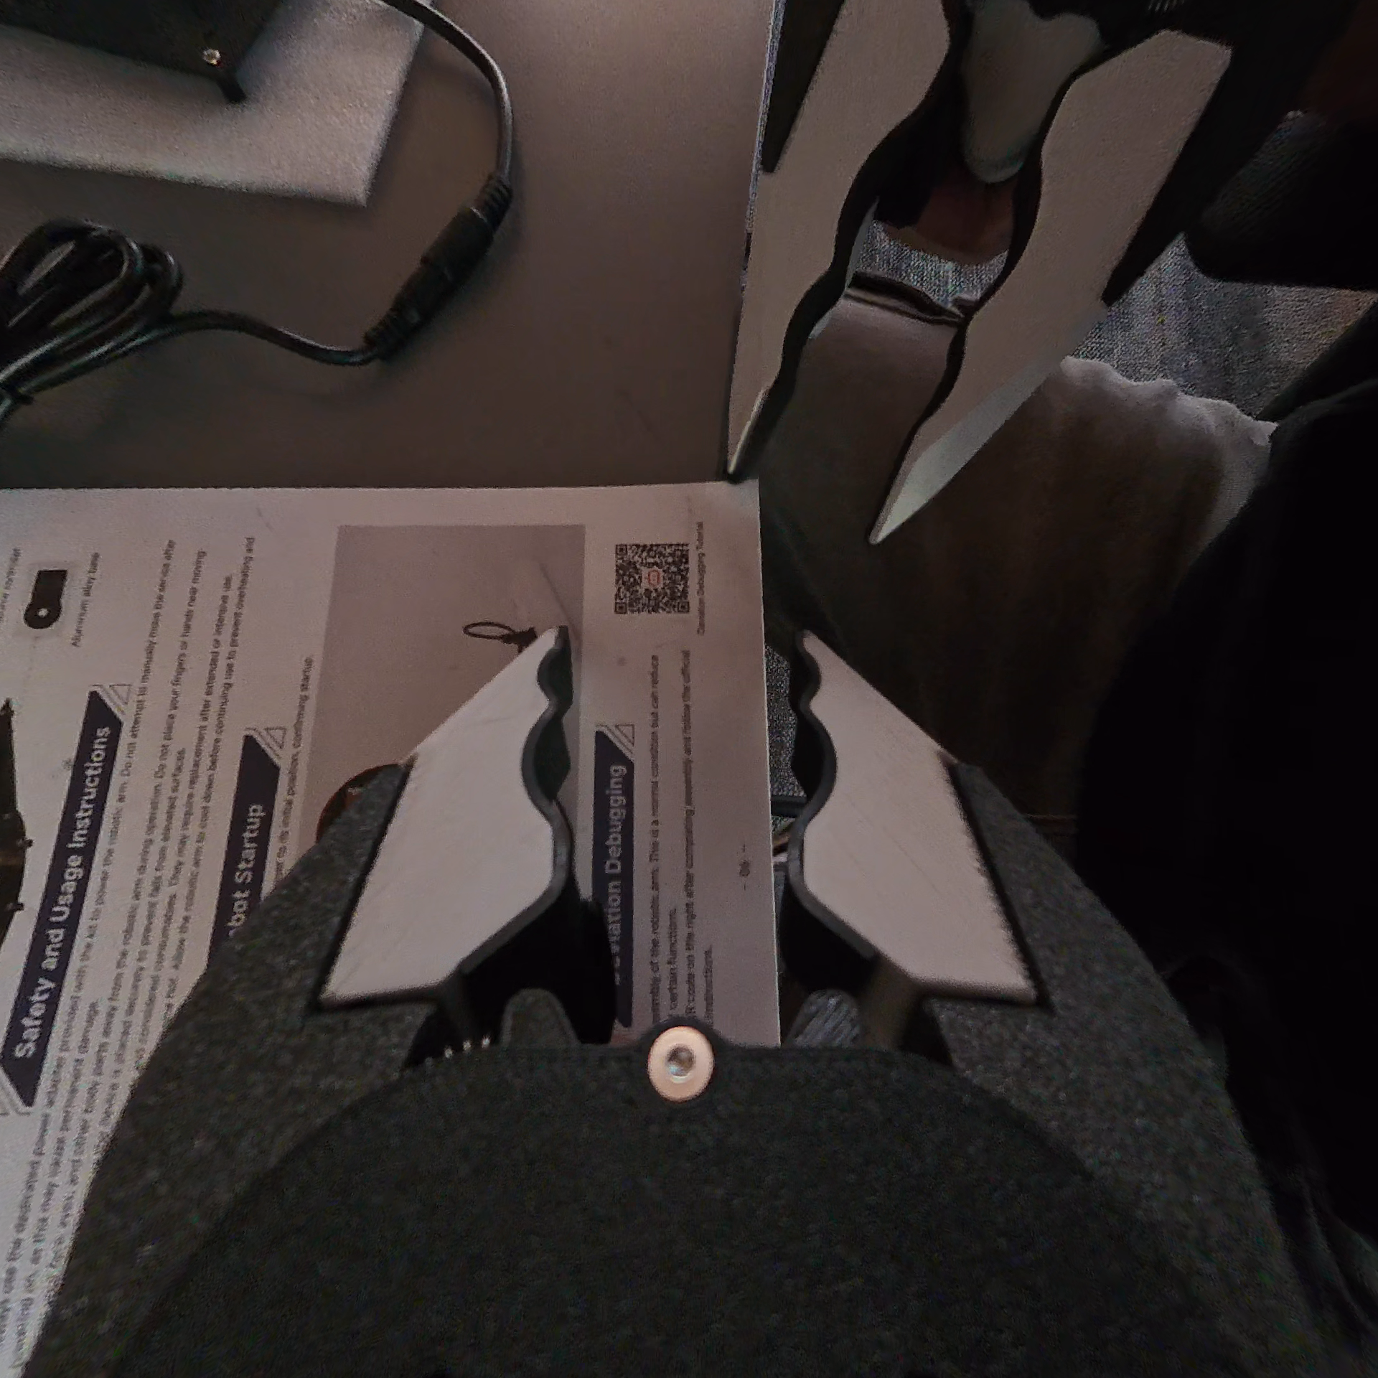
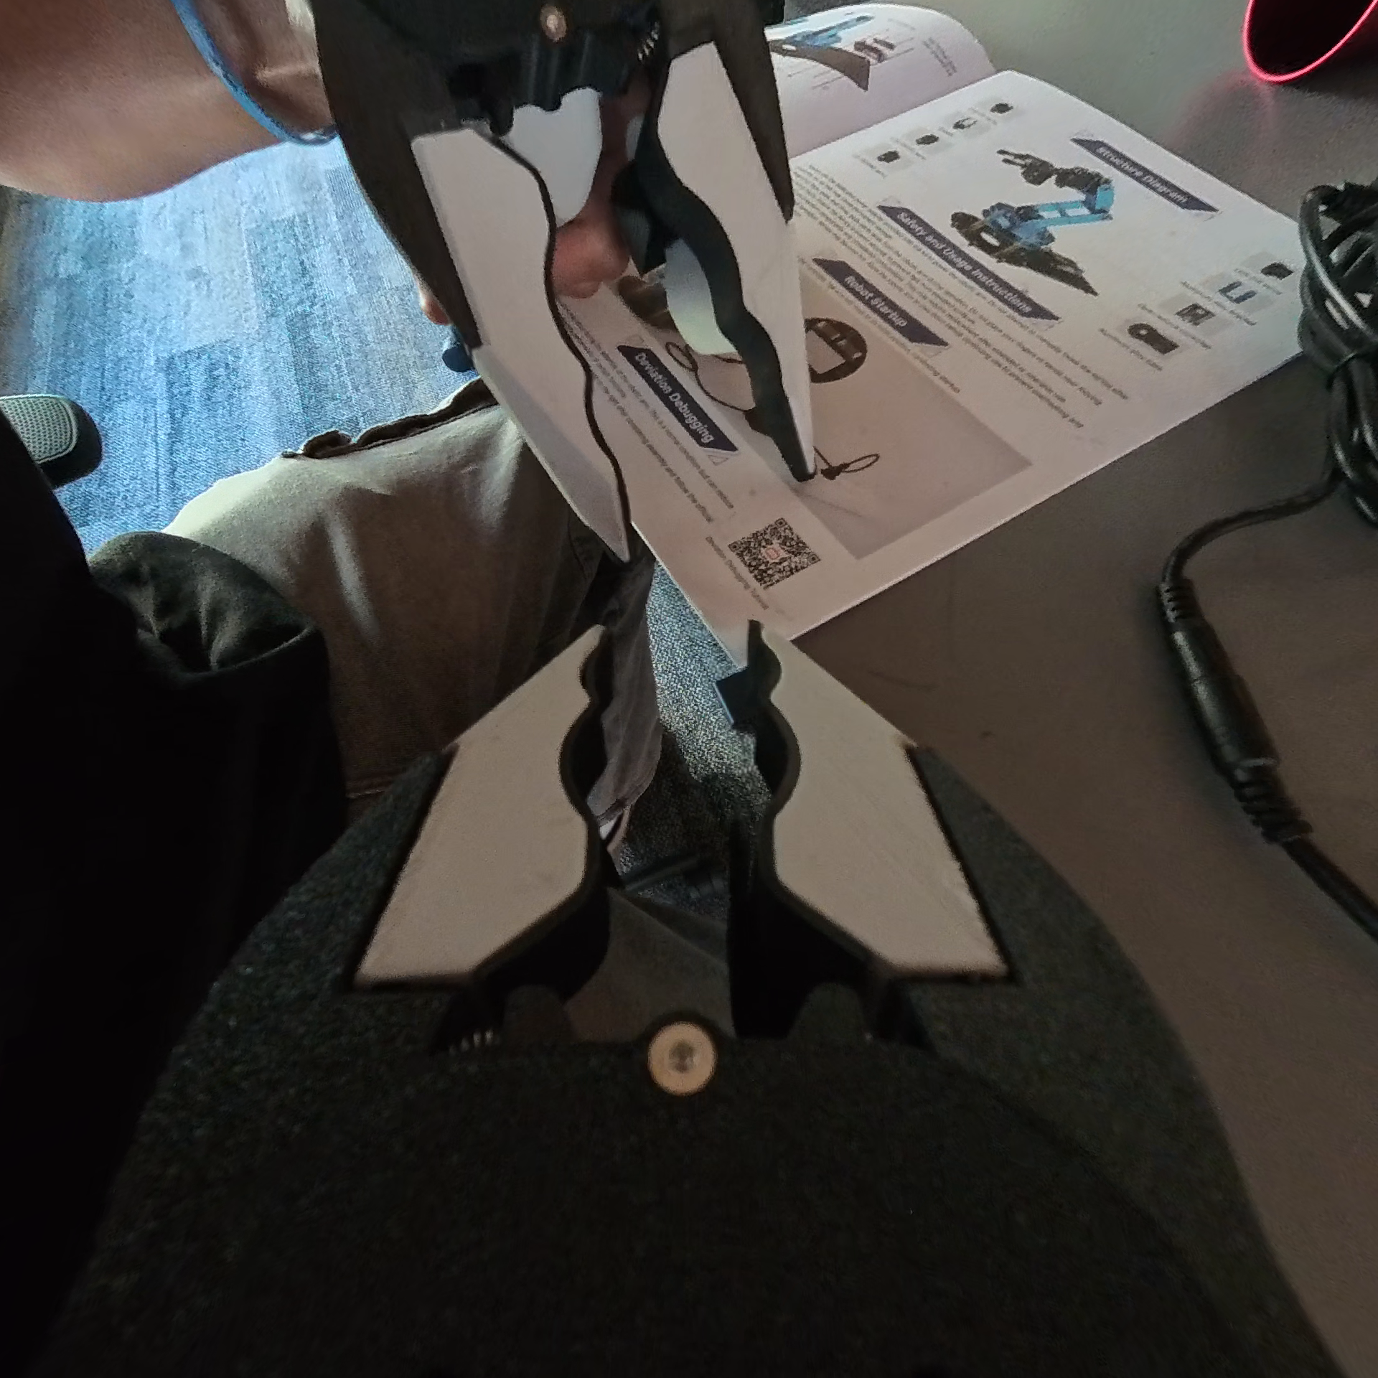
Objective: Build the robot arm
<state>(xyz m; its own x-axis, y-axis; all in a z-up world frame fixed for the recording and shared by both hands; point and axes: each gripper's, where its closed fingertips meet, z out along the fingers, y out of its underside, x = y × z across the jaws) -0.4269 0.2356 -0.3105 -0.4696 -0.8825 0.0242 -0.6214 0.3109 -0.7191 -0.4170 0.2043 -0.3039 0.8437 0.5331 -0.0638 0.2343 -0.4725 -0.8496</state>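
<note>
The fingers of the left gripper (image 1: 682, 649) are held apart, nothing gripped between them. They are set astride the near edge of an open booklet (image 1: 224, 537): one fingertip is seen resting on, or just above, a printed page, while the other hangs past the edge, over a trouser leg (image 1: 1007, 596). Whether the page is actually touched cannot be told for certain.

The fingers of the right gripper (image 2: 677, 634) are likewise parted, by a narrower gap, and nothing is clamped. The booklet's corner is seen just at their tips, close against one finger; contact cannot be confirmed. In the left wrist view this gripper is shown beside the table's edge, one tip at the corner, the other off the table.

The booklet is laid open and flat on the grey table (image 2: 1044, 820), its corner at the table's edge. A black cable (image 2: 1223, 716) with a barrel connector is laid well apart from it, and a pale foam pad (image 1: 186, 134) is seen farther back. Blue-grey carpet (image 2: 224, 261) is visible below.
</note>
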